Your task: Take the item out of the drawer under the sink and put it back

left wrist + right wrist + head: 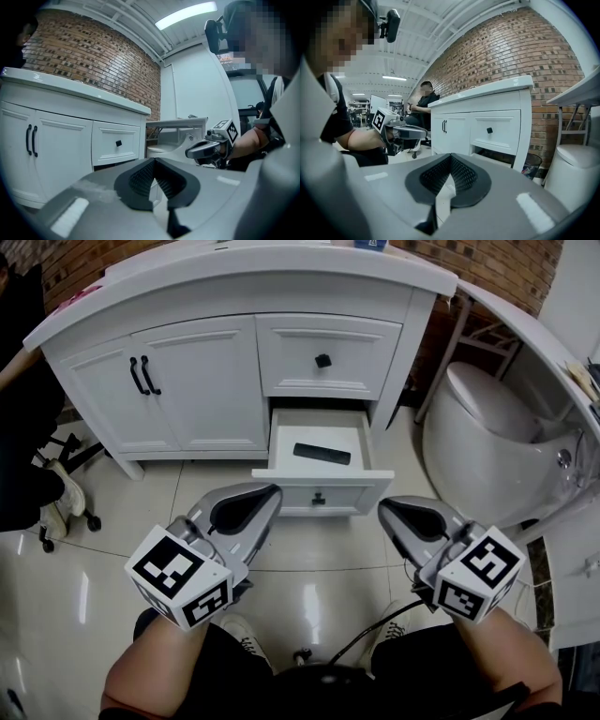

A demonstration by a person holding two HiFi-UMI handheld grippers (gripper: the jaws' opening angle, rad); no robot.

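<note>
The white vanity's lower drawer (280,441) stands pulled out, and a flat black item (322,454) lies inside it on the drawer floor. My left gripper (272,491) is shut and empty, its tip just short of the drawer front's left corner. Near the drawer's right corner, my right gripper (386,506) is also shut and holds nothing. In the left gripper view the left gripper (154,160) has its black pads meeting at the tip, with the right gripper (190,152) beyond it. The right gripper view shows the right gripper (451,155) likewise closed, and the left gripper (423,135) to its left.
Above the open drawer is a shut drawer (328,357) with a black knob; cabinet doors (143,376) with black handles are to its left. A white toilet (487,404) stands at the right, a wheeled chair base (66,507) and a seated person at the left. A dark bin (532,165) sits beside the vanity.
</note>
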